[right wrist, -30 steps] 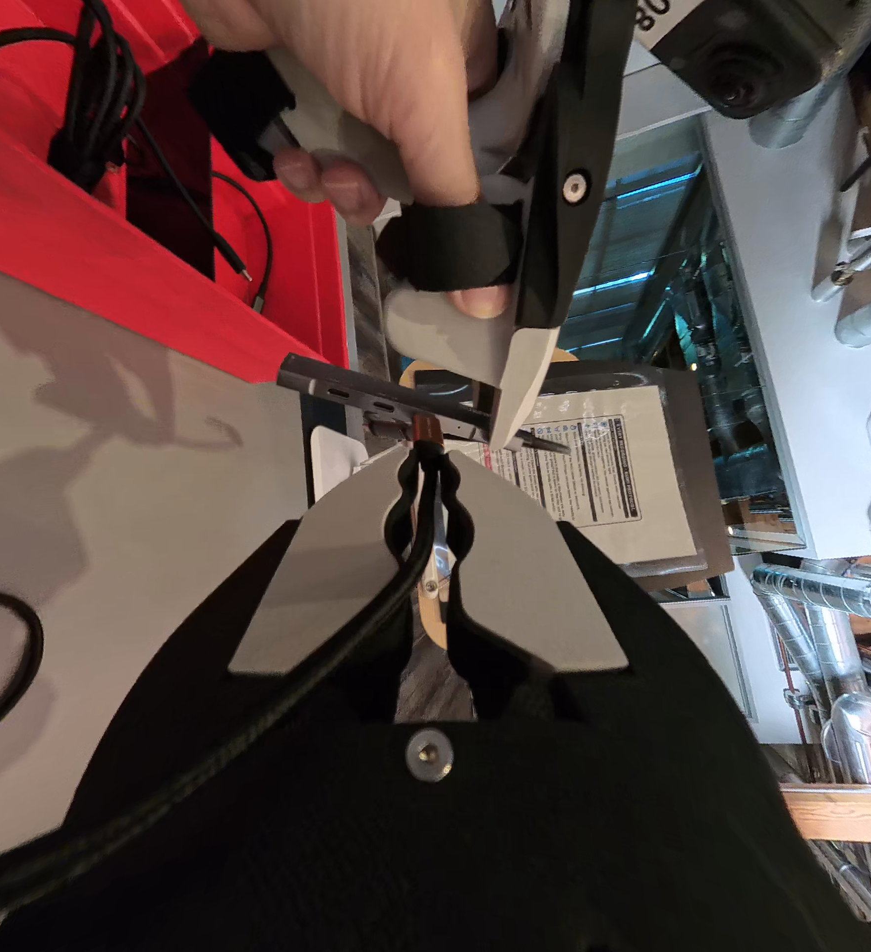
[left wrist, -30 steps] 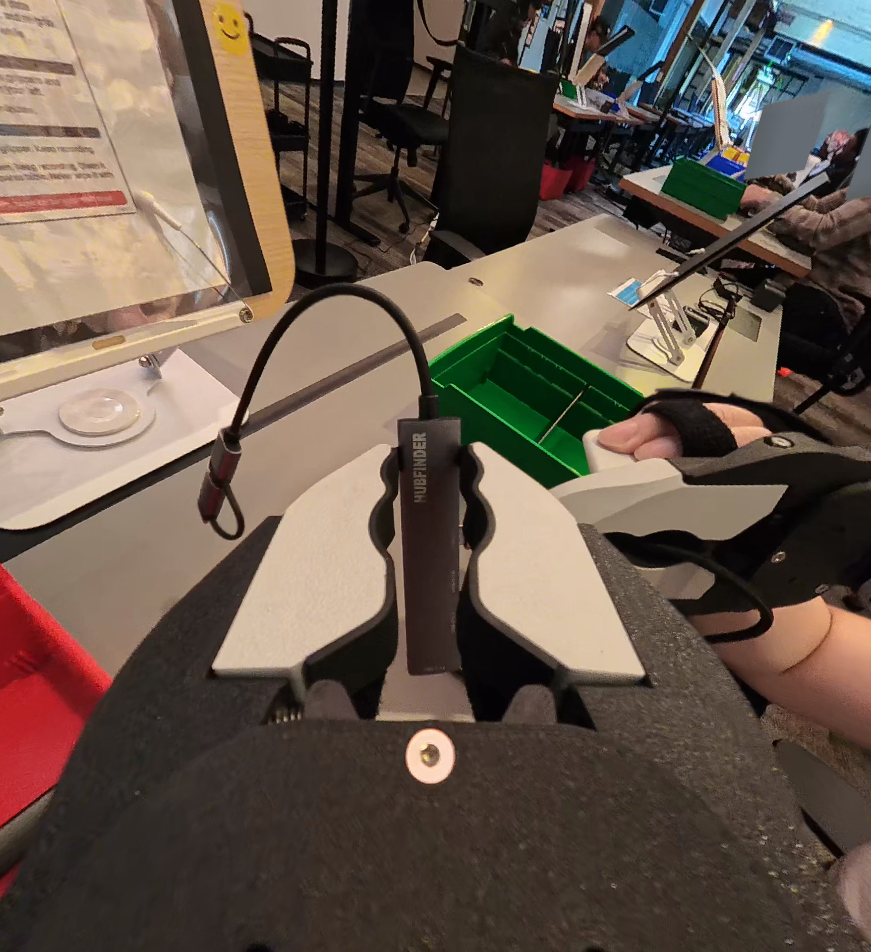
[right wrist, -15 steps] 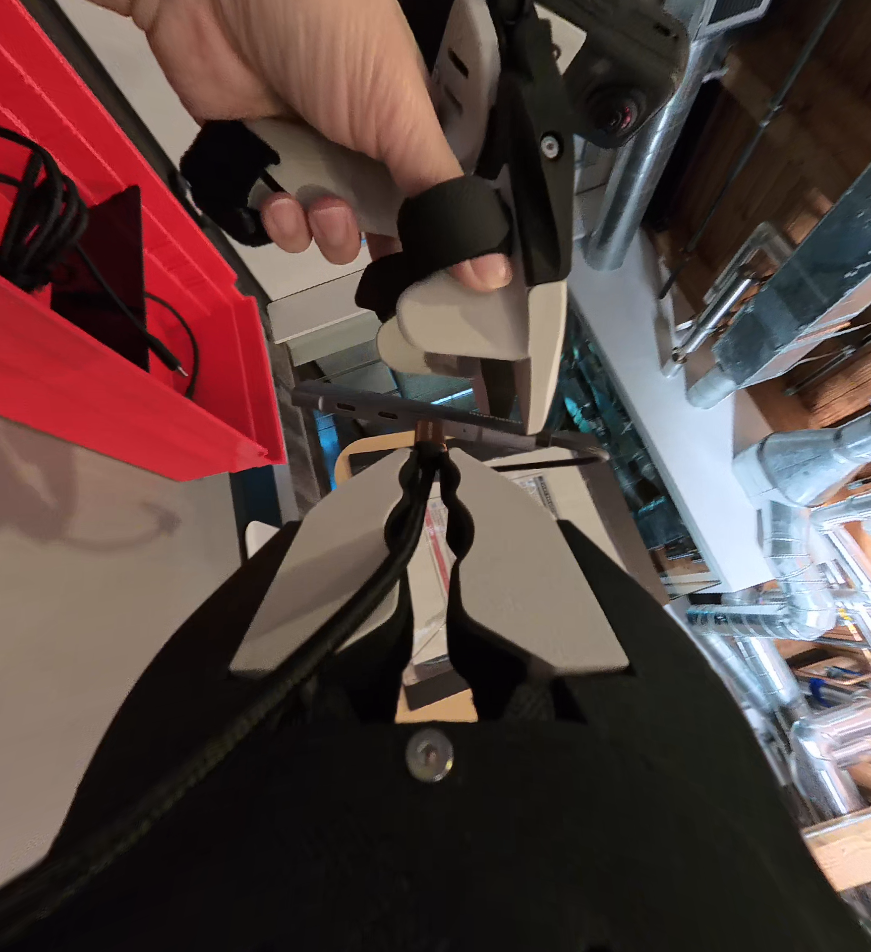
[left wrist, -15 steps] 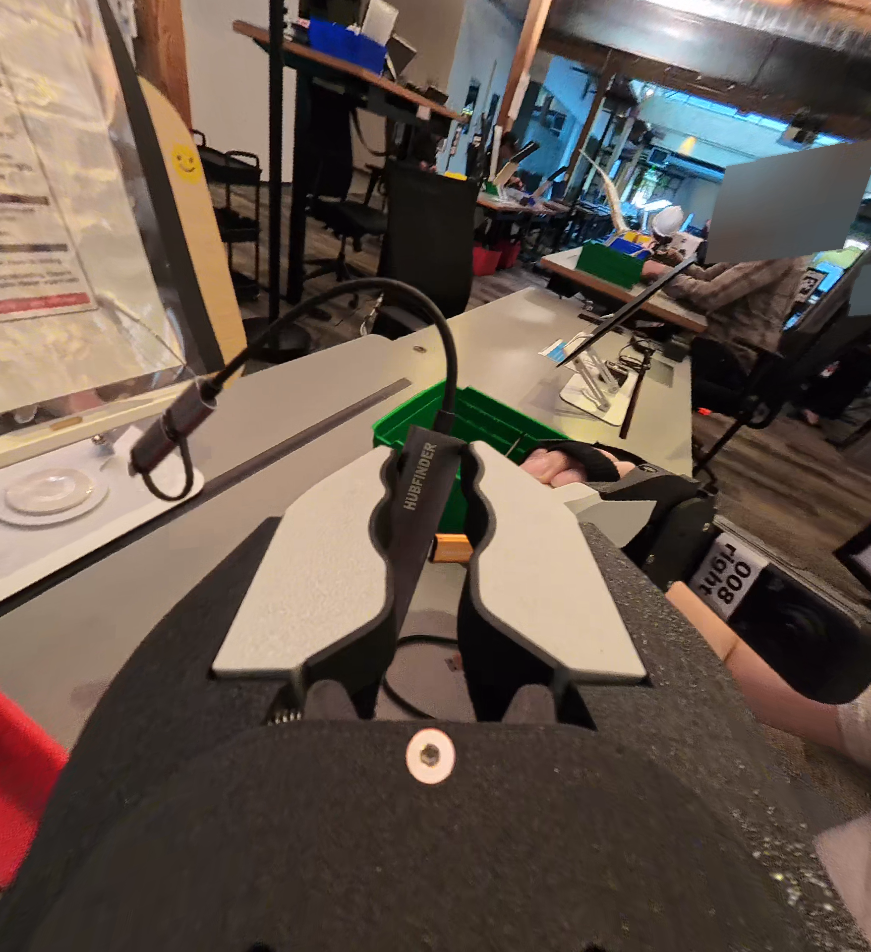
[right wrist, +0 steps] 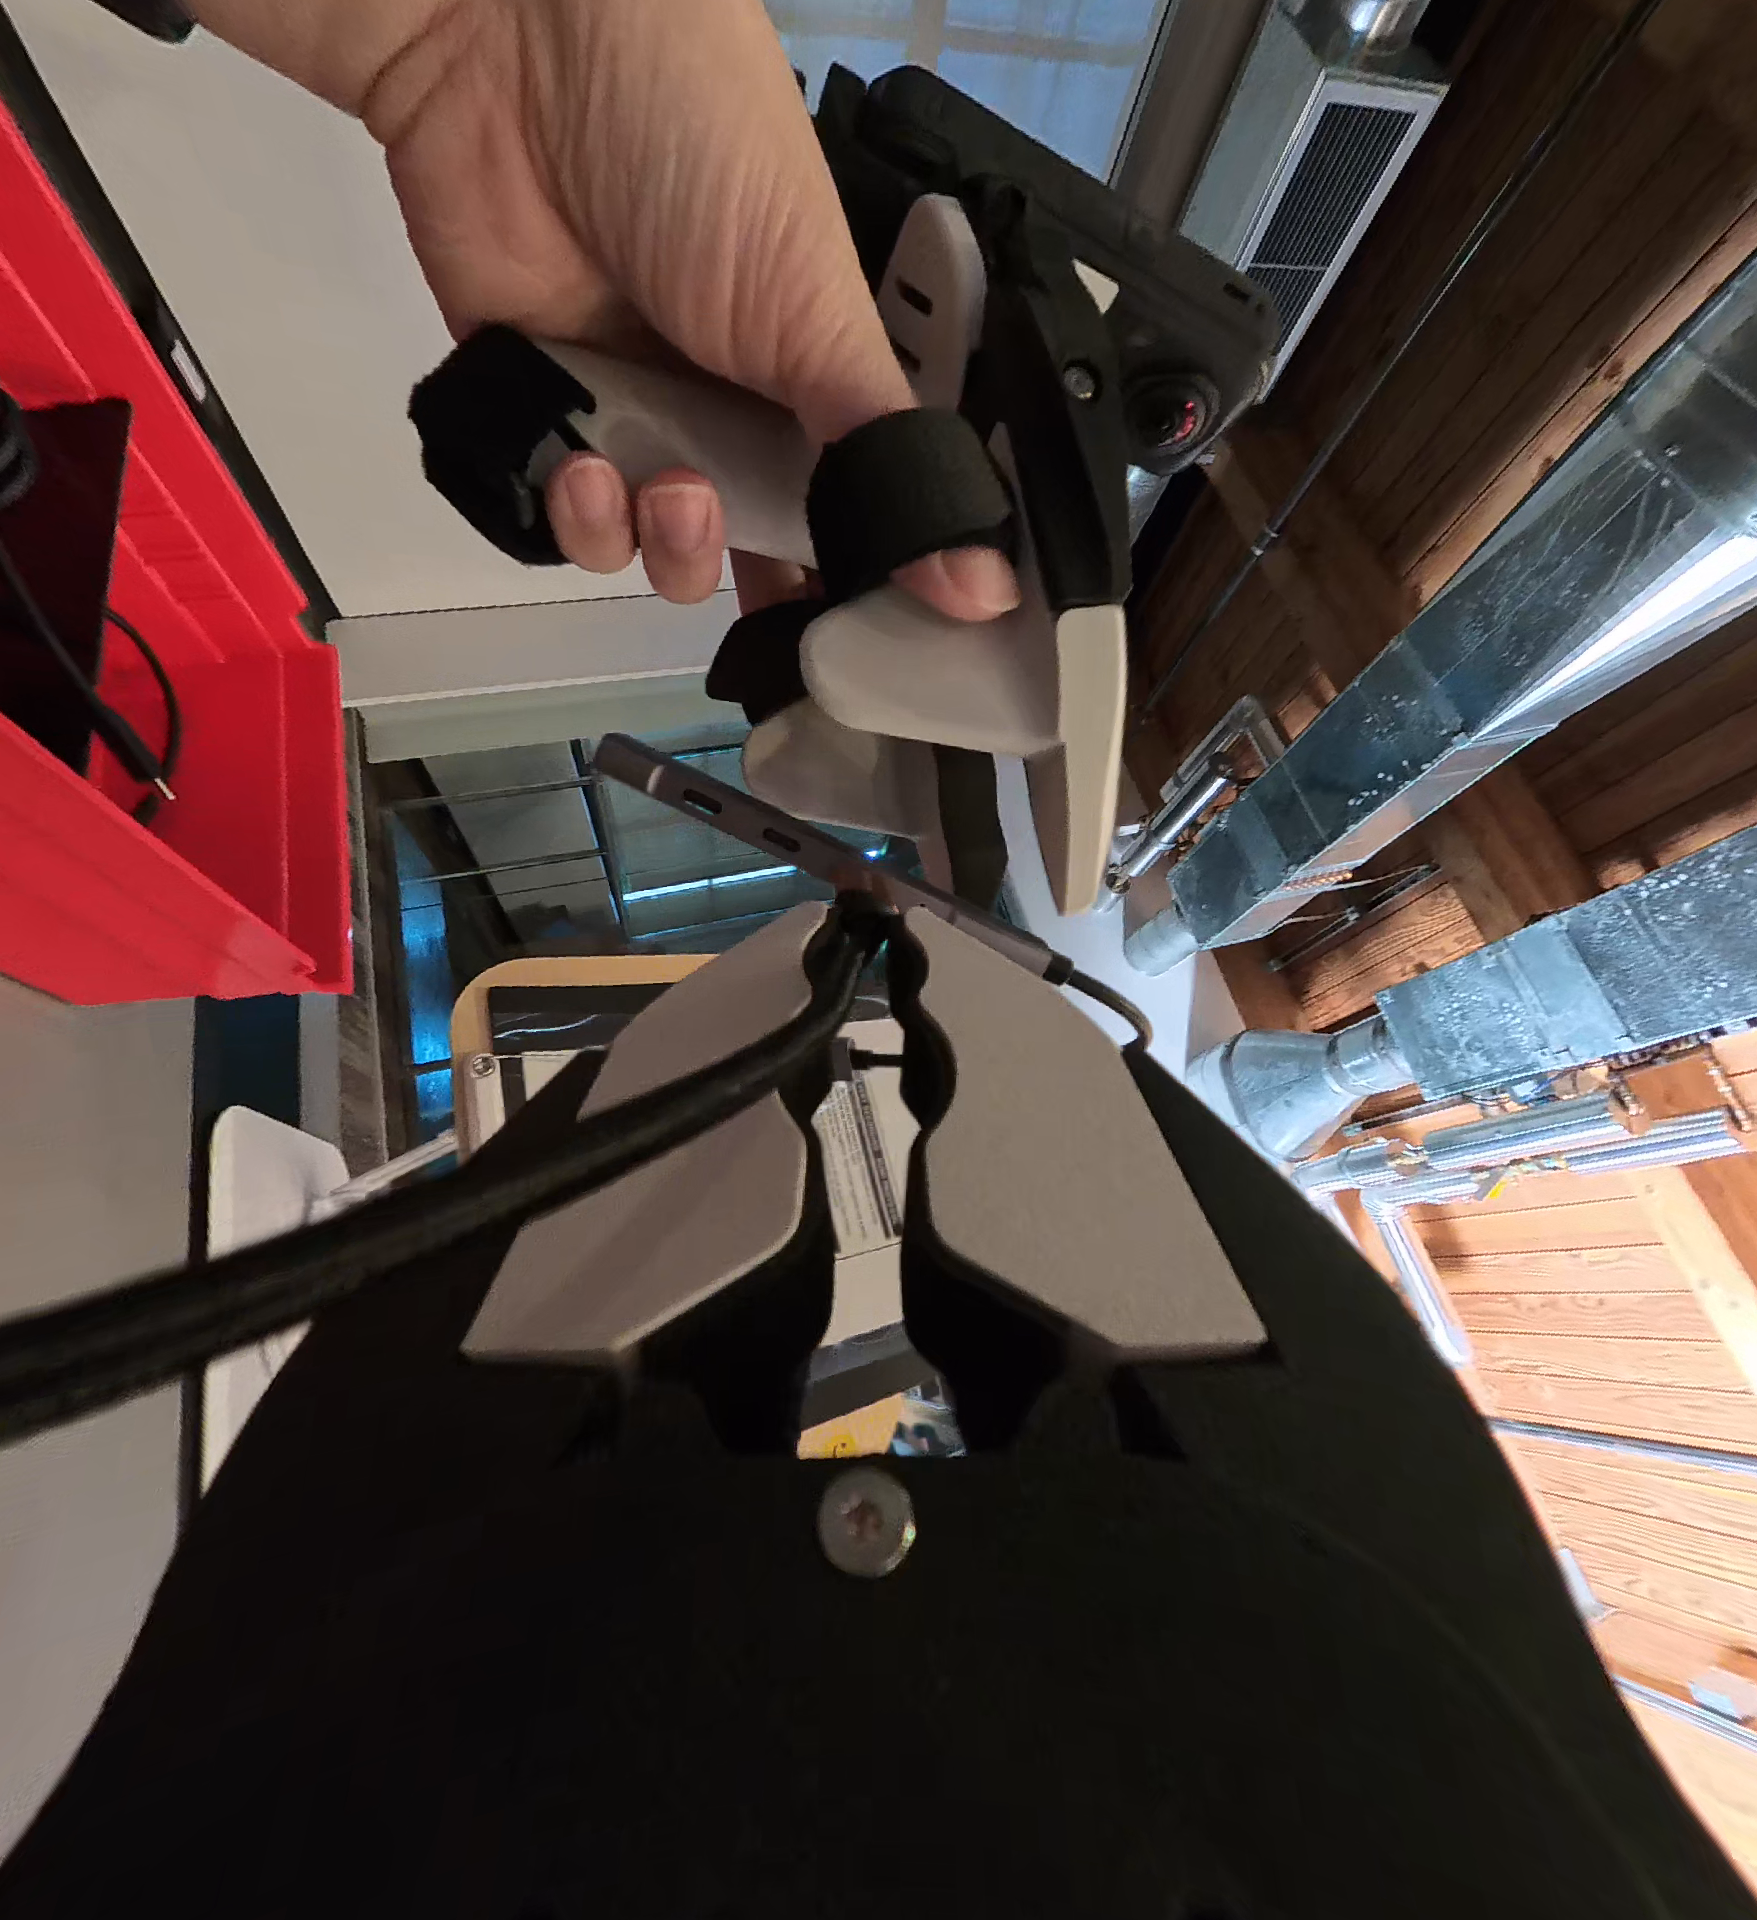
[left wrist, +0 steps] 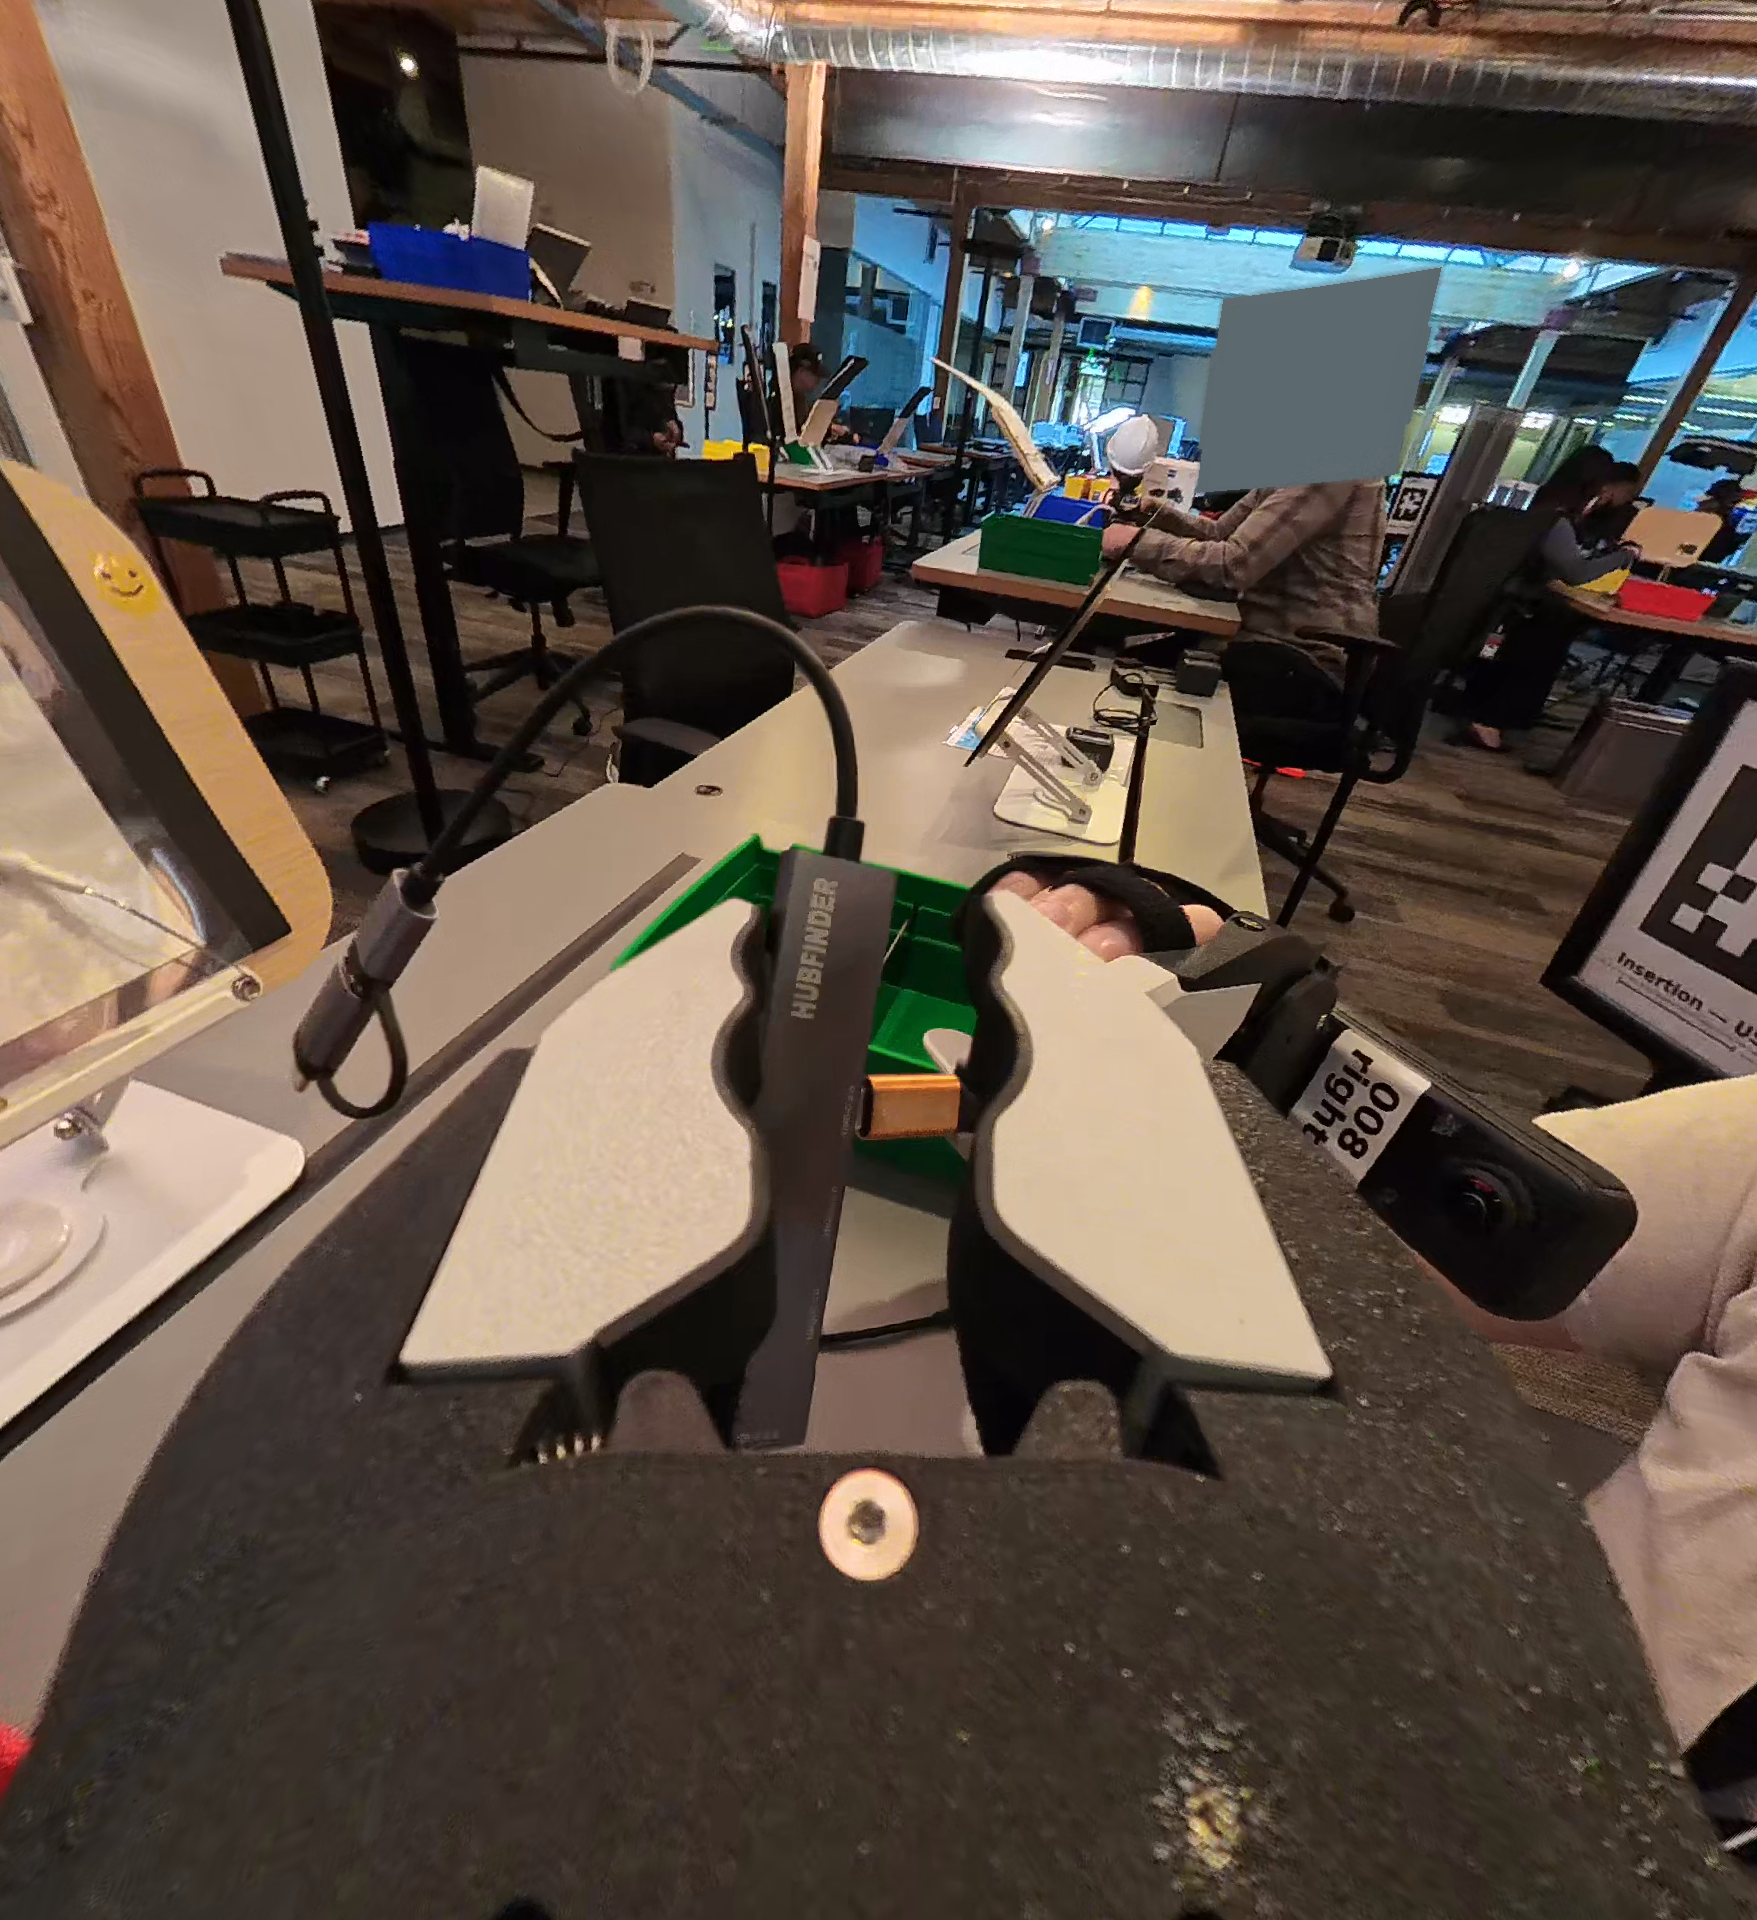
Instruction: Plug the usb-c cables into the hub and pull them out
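The dark grey hub (left wrist: pixel 817 1039) lies lengthwise between the jaws of my left gripper (left wrist: pixel 869 914). The jaws stand wider than the hub. It leans on the left finger, with a gap to the right finger. A copper usb-c plug (left wrist: pixel 905 1103) sits in the hub's right edge. The hub's own short cable (left wrist: pixel 697 644) arcs up and left to a loose connector. My right gripper (right wrist: pixel 863 916) is shut on the black usb-c cable (right wrist: pixel 541 1174) just behind that plug, tips against the hub (right wrist: pixel 708 805). Two free ports show on the hub's edge.
A green bin (left wrist: pixel 687 904) sits on the grey table (left wrist: pixel 583 852) just beyond the hub. A red bin (right wrist: pixel 126 831) holding cables is at the left. A clear sheet stand (left wrist: pixel 74 831) is at the left and a framed marker sign (left wrist: pixel 1736 883) at the right. People sit at desks behind. The gap from one gripper's tips to the other's is roughly 4 cm.
The left jaws have spread a little and the hub has tipped against the left finger, baring the copper plug. Both grippers have tilted upward. The right gripper stays shut on the cable.
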`<state>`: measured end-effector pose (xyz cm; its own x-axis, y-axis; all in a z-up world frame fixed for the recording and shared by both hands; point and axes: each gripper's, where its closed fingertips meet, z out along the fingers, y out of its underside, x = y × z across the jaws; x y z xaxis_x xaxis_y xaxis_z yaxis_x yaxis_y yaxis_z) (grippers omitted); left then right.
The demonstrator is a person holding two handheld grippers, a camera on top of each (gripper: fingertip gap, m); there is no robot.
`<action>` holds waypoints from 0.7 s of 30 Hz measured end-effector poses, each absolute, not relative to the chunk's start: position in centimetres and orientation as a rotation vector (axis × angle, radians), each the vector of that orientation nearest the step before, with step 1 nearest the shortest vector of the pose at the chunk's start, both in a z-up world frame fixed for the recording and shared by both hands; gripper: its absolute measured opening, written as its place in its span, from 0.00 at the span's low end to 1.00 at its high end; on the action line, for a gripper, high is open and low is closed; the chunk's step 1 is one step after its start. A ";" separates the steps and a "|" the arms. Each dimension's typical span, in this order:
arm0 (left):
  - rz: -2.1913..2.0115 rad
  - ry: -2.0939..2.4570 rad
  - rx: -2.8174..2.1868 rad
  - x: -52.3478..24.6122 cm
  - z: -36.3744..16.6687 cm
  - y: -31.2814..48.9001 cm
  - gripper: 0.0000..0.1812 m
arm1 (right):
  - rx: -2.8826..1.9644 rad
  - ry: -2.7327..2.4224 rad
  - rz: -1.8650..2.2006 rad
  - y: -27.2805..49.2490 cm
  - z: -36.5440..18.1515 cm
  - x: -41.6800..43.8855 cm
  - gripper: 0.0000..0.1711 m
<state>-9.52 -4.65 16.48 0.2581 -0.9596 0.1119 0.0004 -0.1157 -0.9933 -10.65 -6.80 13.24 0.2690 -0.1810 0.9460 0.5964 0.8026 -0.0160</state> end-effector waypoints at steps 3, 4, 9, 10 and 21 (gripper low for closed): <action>-1.074 0.977 -1.377 -9.5 17.1 -5.3 0.20 | -0.385 -1.174 -0.570 -7.4 13.8 -10.6 0.05; -1.065 0.976 -1.370 -9.5 17.2 -5.4 0.20 | -0.375 -1.171 -0.578 -7.6 13.9 -10.6 0.05; -1.071 0.981 -1.336 -9.5 17.9 -6.3 0.20 | -0.353 -1.150 -0.569 -8.4 14.6 -10.4 0.05; -1.069 0.982 -1.332 -9.5 18.0 -6.4 0.20 | -0.352 -1.149 -0.565 -8.5 14.6 -10.4 0.05; -1.065 1.013 -1.244 -9.3 19.4 -8.8 0.20 | -0.231 -1.038 -0.622 -10.4 16.1 -10.0 0.05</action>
